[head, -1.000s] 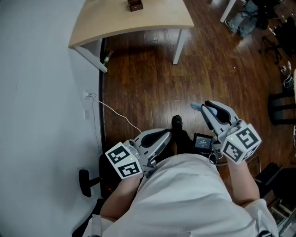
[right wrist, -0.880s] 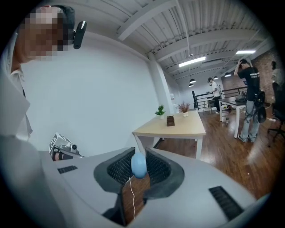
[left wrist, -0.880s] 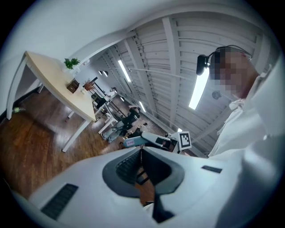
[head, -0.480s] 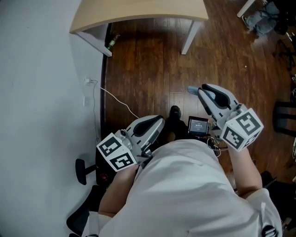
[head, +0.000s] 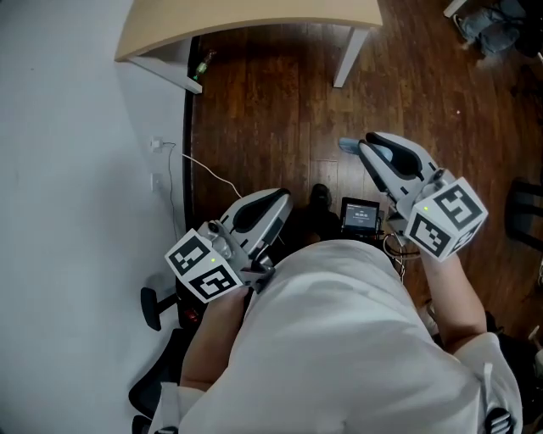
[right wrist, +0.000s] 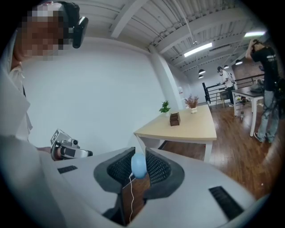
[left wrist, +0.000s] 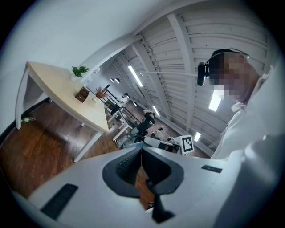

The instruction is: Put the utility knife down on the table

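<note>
The table (head: 254, 21) stands ahead of you, against the wall (head: 68, 169) on your left, with a box (right wrist: 174, 119) and a plant (right wrist: 164, 107) on it. Your left gripper (head: 282, 200) sits close to your body. Your right gripper (head: 365, 148) reaches further forward, the knife (head: 348, 145) between its jaws. A cable (head: 208, 178) lies on the floor (head: 271, 119) beside the wall.

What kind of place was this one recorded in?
Probably an open-plan office or studio: light wooden table on dark plank floor, strip lights under an exposed-beam ceiling, people by desks farther back.

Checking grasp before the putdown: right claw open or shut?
Shut. The right claw clamps a light blue object from both sides, no gap.
</note>
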The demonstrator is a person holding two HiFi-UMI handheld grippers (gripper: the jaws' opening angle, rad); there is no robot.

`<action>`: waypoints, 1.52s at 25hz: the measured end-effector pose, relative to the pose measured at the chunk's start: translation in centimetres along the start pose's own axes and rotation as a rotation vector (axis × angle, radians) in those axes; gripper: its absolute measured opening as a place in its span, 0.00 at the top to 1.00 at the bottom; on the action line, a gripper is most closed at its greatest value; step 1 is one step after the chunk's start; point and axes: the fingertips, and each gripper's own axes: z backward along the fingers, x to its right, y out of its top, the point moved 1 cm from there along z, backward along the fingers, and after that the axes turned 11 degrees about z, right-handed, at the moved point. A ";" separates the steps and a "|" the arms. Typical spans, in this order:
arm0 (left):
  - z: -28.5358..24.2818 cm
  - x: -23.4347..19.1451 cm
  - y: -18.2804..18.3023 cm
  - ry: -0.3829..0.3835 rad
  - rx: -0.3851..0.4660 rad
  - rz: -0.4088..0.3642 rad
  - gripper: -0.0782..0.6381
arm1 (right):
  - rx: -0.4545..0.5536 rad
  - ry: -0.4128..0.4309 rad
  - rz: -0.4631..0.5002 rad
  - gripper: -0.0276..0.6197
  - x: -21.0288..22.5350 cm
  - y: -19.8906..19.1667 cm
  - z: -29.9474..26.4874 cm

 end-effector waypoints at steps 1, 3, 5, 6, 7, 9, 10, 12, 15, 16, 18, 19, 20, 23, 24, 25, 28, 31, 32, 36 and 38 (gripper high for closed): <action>0.0 0.0 0.0 0.000 -0.001 -0.003 0.88 | 0.001 -0.001 0.000 0.84 0.0 -0.1 0.1; -0.1 0.4 0.3 -0.004 -0.005 -0.011 0.88 | -0.001 -0.006 -0.002 0.84 0.0 0.1 0.4; -0.4 1.0 1.0 -0.012 -0.010 -0.021 0.88 | 0.002 -0.016 -0.002 0.84 0.1 0.8 0.6; -0.5 1.1 1.2 -0.016 -0.012 -0.025 0.88 | 0.004 -0.019 -0.001 0.84 0.2 1.0 0.6; -0.5 1.2 1.3 -0.018 -0.014 -0.026 0.88 | 0.004 -0.021 -0.001 0.84 0.2 1.1 0.6; -0.4 1.3 1.2 -0.020 -0.012 -0.027 0.88 | 0.004 -0.021 0.001 0.84 0.1 1.1 0.6; -0.4 1.4 1.2 -0.019 -0.010 -0.028 0.88 | 0.004 -0.020 0.003 0.84 0.0 1.0 0.7; -0.3 1.5 1.2 -0.018 -0.005 -0.029 0.88 | 0.002 -0.014 0.005 0.84 -0.1 1.0 0.7; -0.3 1.5 1.3 -0.014 0.001 -0.027 0.88 | -0.002 -0.002 0.009 0.84 -0.2 1.1 0.3; -0.3 1.5 1.3 -0.012 0.002 -0.026 0.88 | -0.004 0.002 0.011 0.84 -0.1 1.0 0.2; -0.3 1.4 1.1 -0.006 0.001 -0.025 0.88 | -0.004 0.011 0.008 0.84 -0.1 0.8 -0.1; -0.2 1.4 1.1 -0.002 -0.001 -0.026 0.88 | -0.004 0.015 0.005 0.84 -0.2 0.8 -0.2; -0.2 1.5 1.1 0.002 -0.001 -0.027 0.88 | -0.004 0.020 0.003 0.84 -0.2 0.8 -0.3; -0.2 1.6 1.3 0.012 0.006 -0.028 0.88 | -0.006 0.033 0.005 0.84 -0.2 0.8 -0.3; -0.2 1.6 1.3 0.012 0.009 -0.030 0.88 | -0.006 0.036 0.008 0.84 -0.2 0.8 -0.2; -0.2 1.6 1.3 0.011 0.012 -0.033 0.88 | -0.005 0.037 0.013 0.84 -0.3 0.8 -0.2; -0.1 1.4 1.2 0.004 0.018 -0.050 0.88 | 0.010 0.030 0.023 0.84 -0.4 0.6 -0.1; -0.2 1.4 1.2 -0.005 0.013 -0.071 0.88 | 0.030 0.016 0.021 0.84 -0.2 0.3 -0.1; -0.2 1.5 1.2 -0.005 0.009 -0.075 0.88 | 0.034 0.015 0.016 0.84 -0.2 0.3 -0.1; -0.2 1.8 1.5 0.004 0.006 -0.077 0.88 | 0.039 0.027 0.018 0.84 -0.7 0.7 0.1; -0.3 2.1 1.8 -0.001 0.007 -0.077 0.88 | 0.039 0.026 0.020 0.84 -0.6 0.9 0.2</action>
